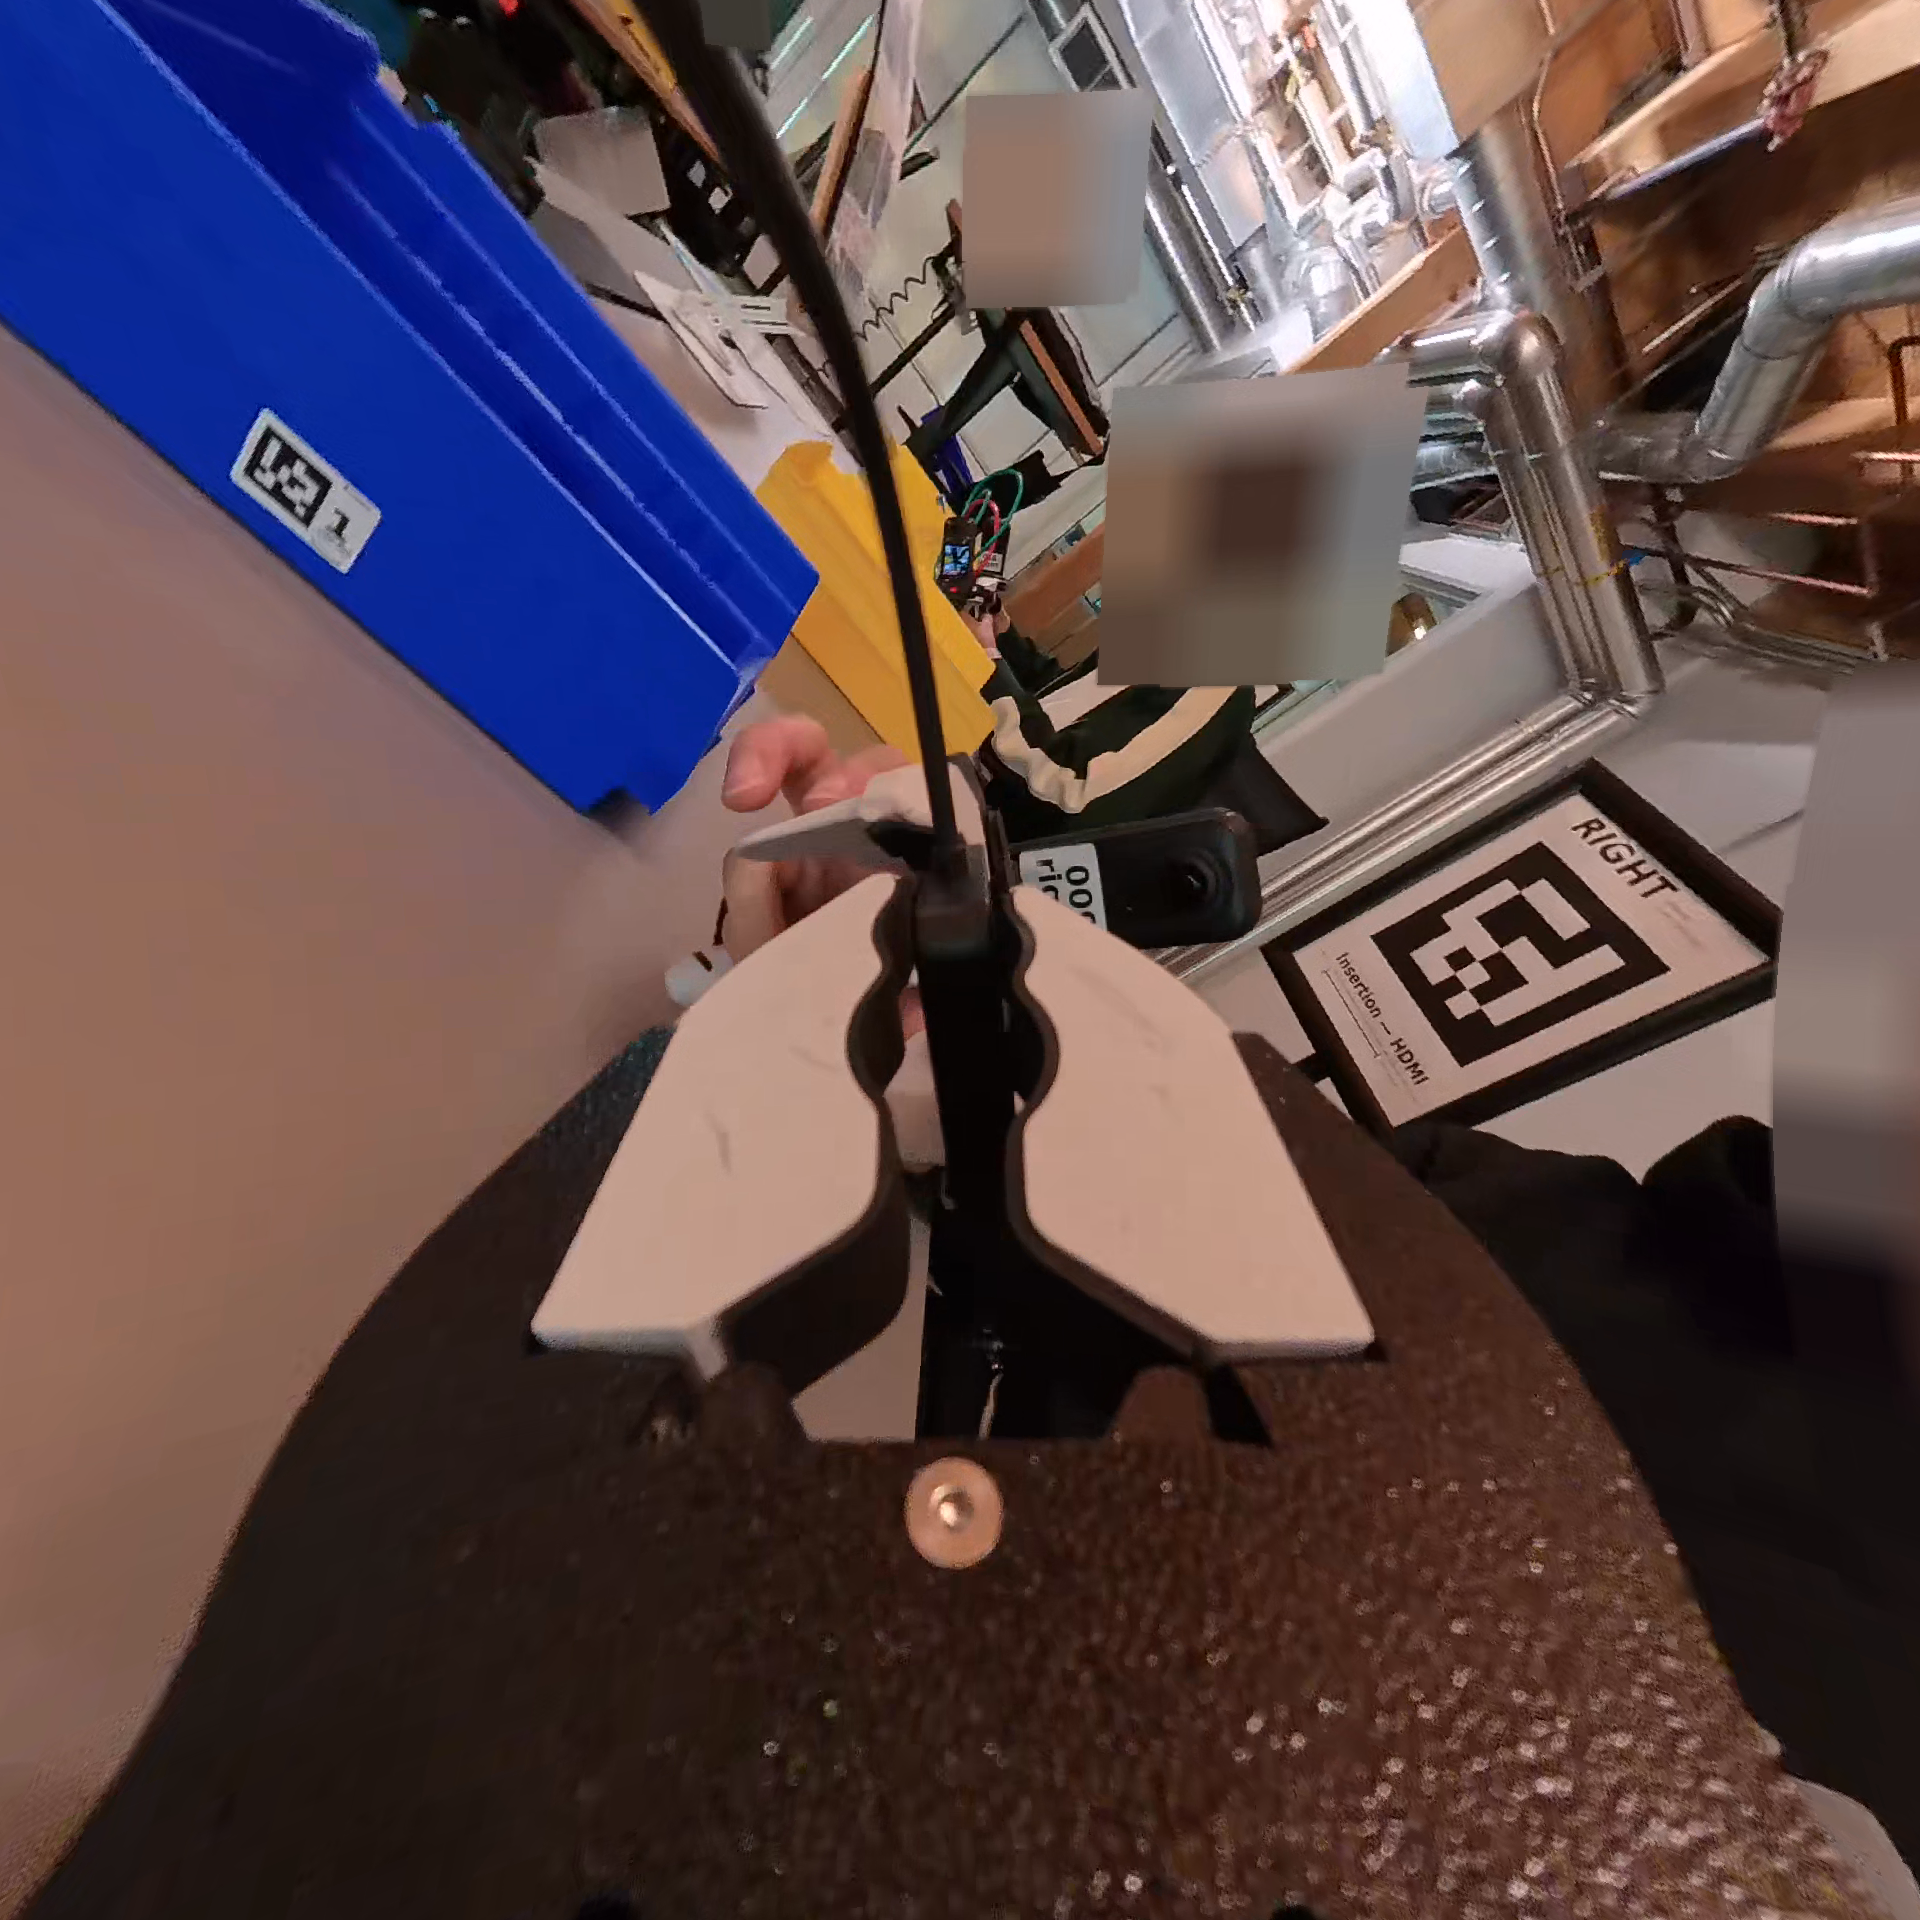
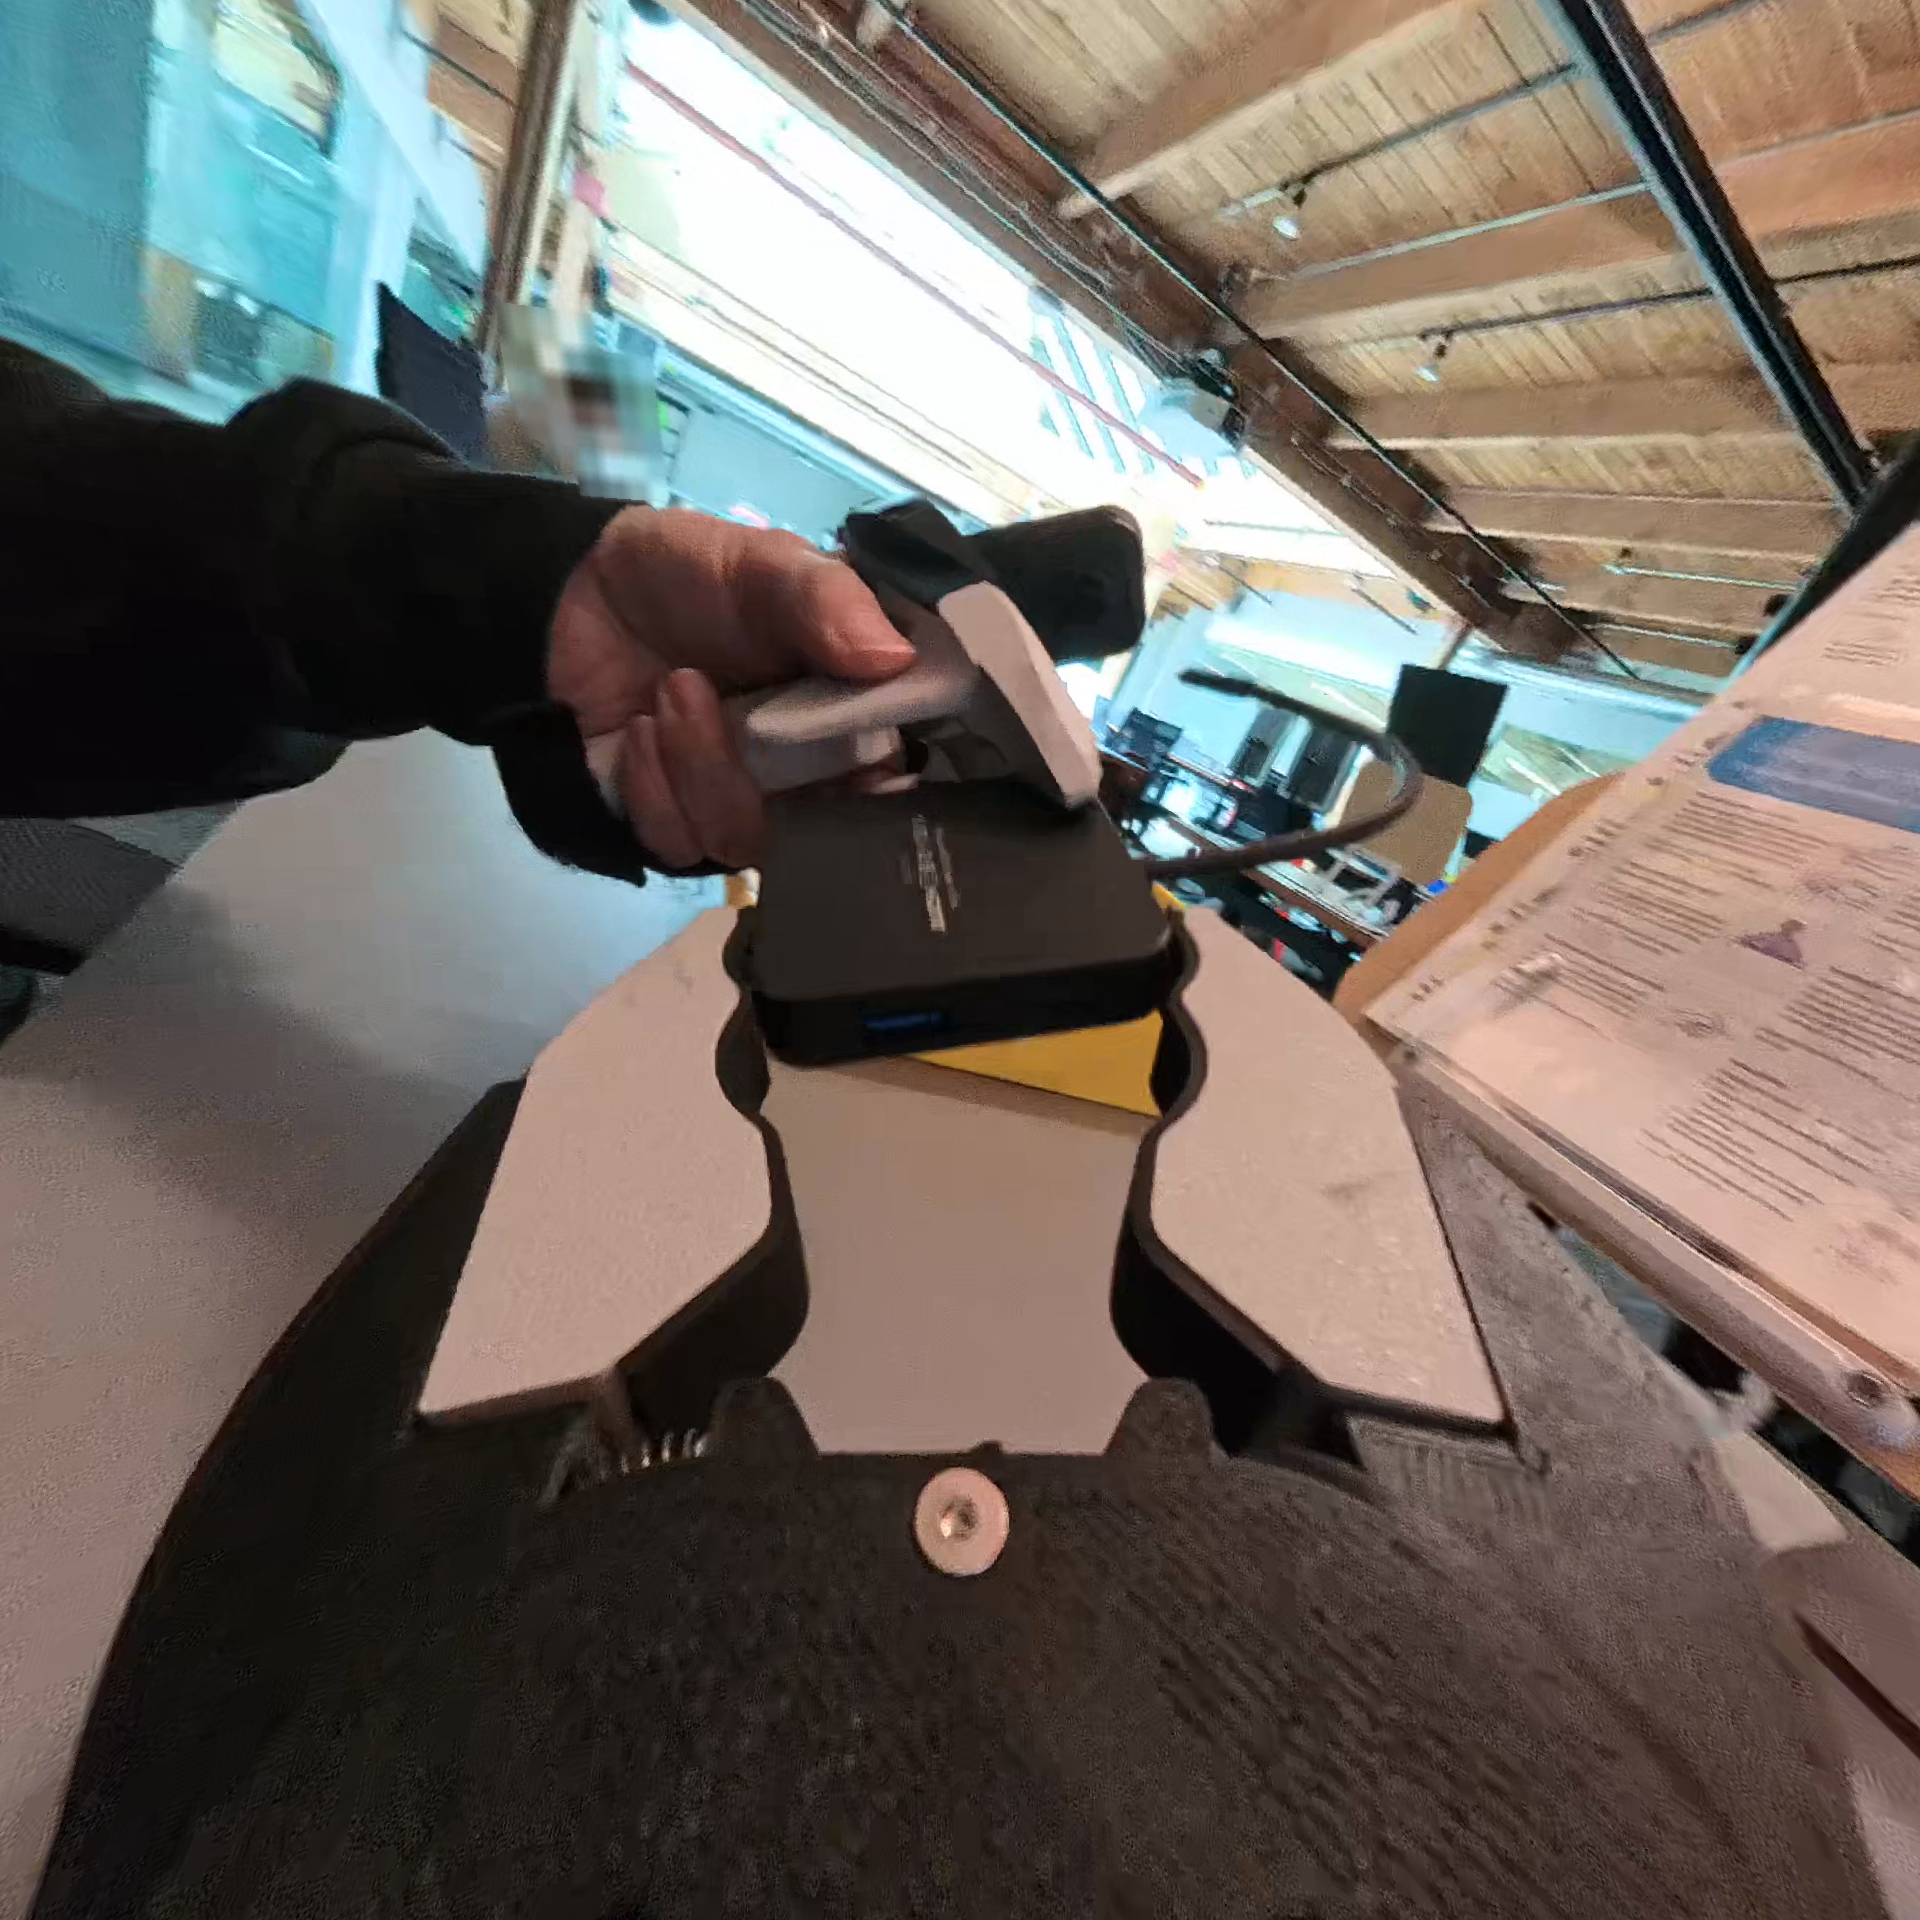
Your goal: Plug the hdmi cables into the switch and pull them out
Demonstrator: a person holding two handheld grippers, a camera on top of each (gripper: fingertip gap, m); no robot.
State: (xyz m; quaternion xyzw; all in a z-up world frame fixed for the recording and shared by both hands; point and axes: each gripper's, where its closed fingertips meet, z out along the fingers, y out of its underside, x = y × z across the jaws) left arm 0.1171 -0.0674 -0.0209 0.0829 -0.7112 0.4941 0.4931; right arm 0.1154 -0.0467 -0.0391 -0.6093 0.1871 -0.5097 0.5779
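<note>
My right gripper (image 2: 961, 966) is shut on the near end of the black switch box (image 2: 935, 883) and holds it above the table, blue port facing me. My left gripper (image 1: 956, 914) is shut on a black HDMI plug (image 1: 948, 925). Its cable (image 1: 831, 343) arcs up and away. In the right wrist view the left gripper's white finger (image 2: 1018, 707) rests at the switch's far edge, and the cable (image 2: 1351, 821) leaves from the far right corner. The joint between plug and switch is hidden. The right gripper's finger (image 1: 831, 836) shows just past the plug.
A blue bin (image 1: 364, 416) and a yellow bin (image 1: 862, 582) stand on the pale table (image 1: 208, 935). A framed marker sign (image 1: 1517, 956) lies to the right. A board with papers (image 2: 1662, 987) stands close on my right. A black sleeve (image 2: 260, 582) reaches in from the left.
</note>
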